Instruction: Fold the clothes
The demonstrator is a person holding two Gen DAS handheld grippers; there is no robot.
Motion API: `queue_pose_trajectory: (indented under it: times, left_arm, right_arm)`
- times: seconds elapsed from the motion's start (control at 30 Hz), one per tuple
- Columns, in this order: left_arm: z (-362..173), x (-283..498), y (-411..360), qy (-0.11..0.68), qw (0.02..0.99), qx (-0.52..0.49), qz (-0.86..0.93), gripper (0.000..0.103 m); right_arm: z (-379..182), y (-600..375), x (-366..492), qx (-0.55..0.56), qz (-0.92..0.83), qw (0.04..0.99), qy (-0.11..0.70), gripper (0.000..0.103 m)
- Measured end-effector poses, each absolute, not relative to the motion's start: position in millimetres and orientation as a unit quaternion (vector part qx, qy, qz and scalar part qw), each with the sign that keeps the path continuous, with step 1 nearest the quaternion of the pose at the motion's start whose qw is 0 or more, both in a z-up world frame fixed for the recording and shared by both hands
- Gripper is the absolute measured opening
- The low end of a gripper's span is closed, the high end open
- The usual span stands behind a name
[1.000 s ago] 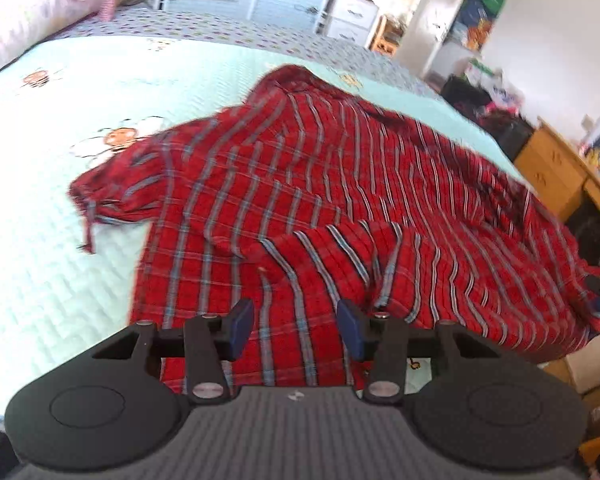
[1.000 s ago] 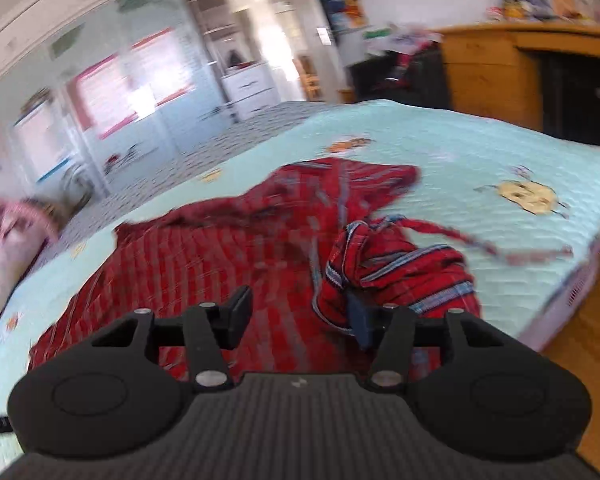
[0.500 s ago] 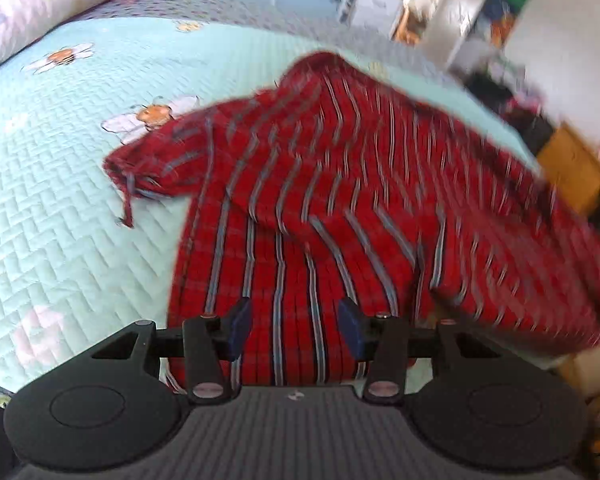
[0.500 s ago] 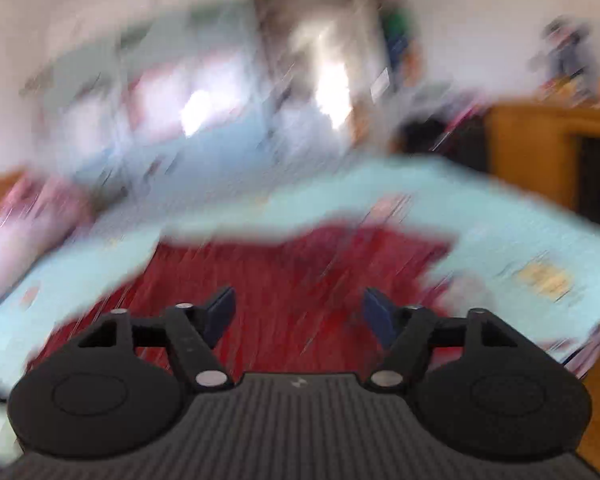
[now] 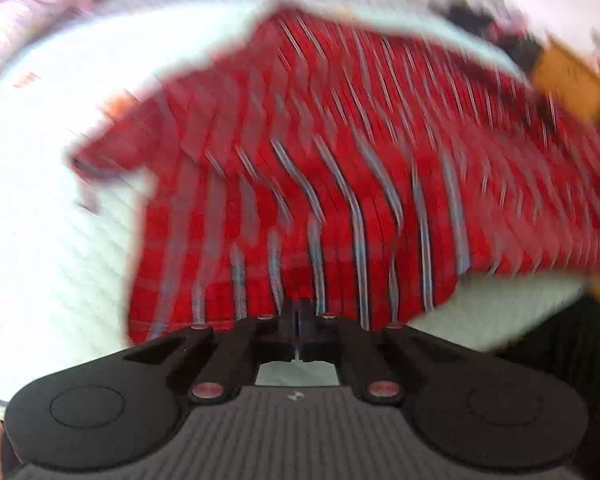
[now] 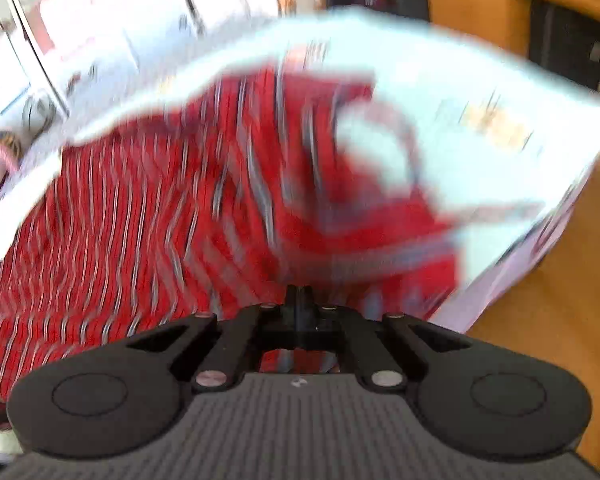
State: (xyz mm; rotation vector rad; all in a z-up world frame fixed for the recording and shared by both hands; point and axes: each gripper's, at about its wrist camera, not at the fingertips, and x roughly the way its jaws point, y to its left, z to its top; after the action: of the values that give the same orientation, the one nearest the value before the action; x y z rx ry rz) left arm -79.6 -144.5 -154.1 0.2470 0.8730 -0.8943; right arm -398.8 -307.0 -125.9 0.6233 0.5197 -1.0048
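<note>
Bed with a pale mint quilted cover carries everything; cartoon prints on the cover show only as orange smears through the motion blur. Red plaid shirt lies spread directly on it, hem at the near edge, one sleeve out to the side. Pink bedding sits at the far corner.

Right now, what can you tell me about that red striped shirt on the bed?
The red shirt is a soft woven plaid, red with pale blue-grey stripes, spread rumpled across the pale quilted bed cover. One short sleeve sticks out sideways in the left view; in the right view a part near the bed's edge lies bunched. The left gripper and right gripper are both shut at its near hem, apparently pinching the cloth, though blur hides the contact.
</note>
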Motion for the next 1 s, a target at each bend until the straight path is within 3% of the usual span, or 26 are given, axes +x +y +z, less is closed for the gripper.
queue_pose_trajectory:
  times: [0.1,0.13,0.17,0.23,0.27,0.3,0.37,0.53,0.63,0.8,1.0]
  left_arm:
    - [-103.1,-63.6,-99.1,0.391,0.802,0.002,-0.451,0.000]
    - [-88.5,-61.7,-86.2,0.383,0.787,-0.021,-0.483,0.000]
    - [-76.1,-61.7,-75.9,0.370,0.782,-0.027,-0.501,0.001]
    - [-63.3,-61.0,-67.0,0.352,0.799,-0.006,-0.488,0.004]
    - [-63.3,-57.0,-67.0,0.350,0.812,0.004,-0.467,0.019]
    - [-64.9,-52.0,-68.1,0.351,0.824,0.013,-0.445,0.044]
    - [-71.2,-37.7,-77.7,0.354,0.841,0.015,-0.409,0.066]
    - [-71.1,7.2,-142.2,0.354,0.840,0.037,-0.410,0.066]
    - [-71.9,41.2,-207.9,0.335,0.846,0.110,-0.401,0.070]
    - [-129.0,121.1,-260.7,0.455,0.810,0.173,-0.327,0.068]
    - [-174.1,147.0,-235.0,0.517,0.788,0.116,-0.315,0.066]
  right_arm:
    - [-95.9,-290.3,-409.8,0.290,-0.432,0.833,0.190,0.008]
    - [-90.5,-283.8,-405.3,0.286,-0.411,0.846,0.181,0.016]
    - [-86.0,-277.2,-398.4,0.278,-0.390,0.860,0.176,0.025]
    - [-84.9,-264.2,-376.3,0.258,-0.363,0.879,0.172,0.061]
    - [-87.5,-257.3,-361.3,0.252,-0.353,0.885,0.171,0.065]
    - [-90.7,-251.6,-349.6,0.255,-0.339,0.889,0.173,0.067]
    - [-96.8,-243.2,-329.7,0.271,-0.312,0.892,0.182,0.067]
    - [-106.4,-230.5,-290.0,0.281,-0.272,0.893,0.223,0.067]
    - [-117.3,-232.6,-280.5,0.277,-0.276,0.888,0.241,0.067]
    - [-139.7,-248.0,-286.0,0.319,-0.302,0.864,0.248,0.067]
    - [-159.7,-262.9,-279.3,0.343,-0.307,0.847,0.267,0.067]
